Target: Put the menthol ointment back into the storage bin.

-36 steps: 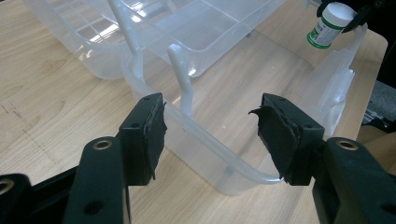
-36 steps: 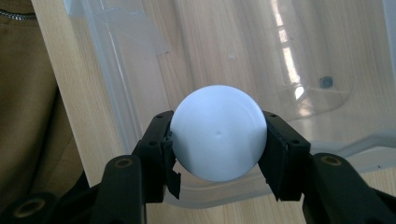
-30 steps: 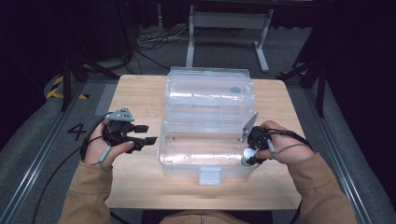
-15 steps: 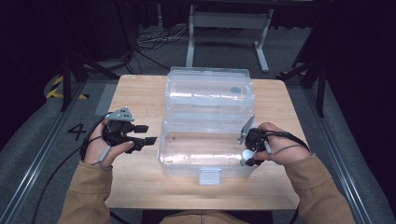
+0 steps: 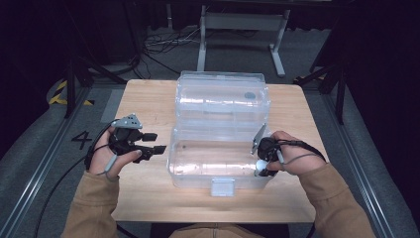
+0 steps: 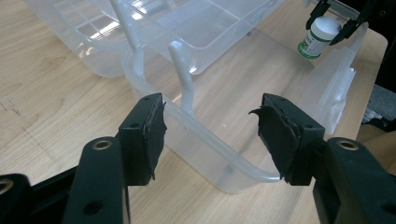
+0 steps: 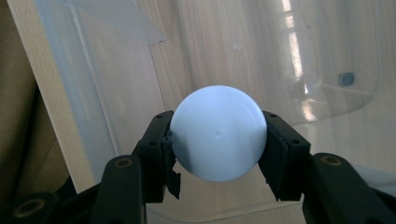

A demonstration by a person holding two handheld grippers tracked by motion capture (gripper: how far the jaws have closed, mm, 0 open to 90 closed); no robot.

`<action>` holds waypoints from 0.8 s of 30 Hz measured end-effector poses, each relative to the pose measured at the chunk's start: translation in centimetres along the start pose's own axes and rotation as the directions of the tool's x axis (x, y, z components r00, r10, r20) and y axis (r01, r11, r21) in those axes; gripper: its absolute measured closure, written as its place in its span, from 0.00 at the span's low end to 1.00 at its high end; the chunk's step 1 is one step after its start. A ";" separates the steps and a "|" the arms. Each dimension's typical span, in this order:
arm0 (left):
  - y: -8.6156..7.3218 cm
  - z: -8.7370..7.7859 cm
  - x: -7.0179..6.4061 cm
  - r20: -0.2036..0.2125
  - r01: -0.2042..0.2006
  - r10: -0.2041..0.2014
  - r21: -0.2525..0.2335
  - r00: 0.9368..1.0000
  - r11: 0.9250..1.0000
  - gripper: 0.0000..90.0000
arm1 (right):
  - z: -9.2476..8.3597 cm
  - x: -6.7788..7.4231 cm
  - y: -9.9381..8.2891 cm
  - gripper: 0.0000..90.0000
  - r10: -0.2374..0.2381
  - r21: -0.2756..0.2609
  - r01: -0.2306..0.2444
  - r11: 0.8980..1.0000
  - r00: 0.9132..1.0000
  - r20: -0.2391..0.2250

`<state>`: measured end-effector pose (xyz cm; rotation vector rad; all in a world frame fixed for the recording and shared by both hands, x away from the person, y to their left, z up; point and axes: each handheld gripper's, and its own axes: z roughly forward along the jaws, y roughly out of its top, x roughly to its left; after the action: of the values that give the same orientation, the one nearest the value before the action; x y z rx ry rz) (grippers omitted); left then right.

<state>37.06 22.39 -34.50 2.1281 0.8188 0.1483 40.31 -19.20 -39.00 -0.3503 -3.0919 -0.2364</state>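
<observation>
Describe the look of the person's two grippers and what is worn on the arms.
Both grippers are black, each with two blocky jaws faced with dark, slightly ragged pads and brass-coloured screw holes along the arms. The left gripper carries a grey three-cornered plate on top, as does the right gripper. A thin dark cable trails from each one. The person wears tan long sleeves that reach the wrists.

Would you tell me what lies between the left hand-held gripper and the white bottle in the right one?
In the left gripper view, the clear box, its open base, lies between the left hand-held gripper and the bottle.
</observation>
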 end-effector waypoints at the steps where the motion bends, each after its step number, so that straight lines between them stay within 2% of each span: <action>1: 0.0 0.0 0.0 0.000 0.000 0.000 0.000 1.000 1.000 0.46 | 0.0 0.0 0.0 0.56 0.003 0.006 -0.003 1.000 1.000 -0.002; 24: -0.1 0.0 0.0 0.004 0.005 -0.005 0.002 1.000 1.000 0.46 | 0.9 0.0 0.6 0.56 -0.012 0.065 0.012 0.998 1.000 -0.011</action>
<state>37.03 22.42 -34.54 2.1274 0.8220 0.1410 40.43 -18.49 -39.80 -0.3277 -3.0837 -0.1375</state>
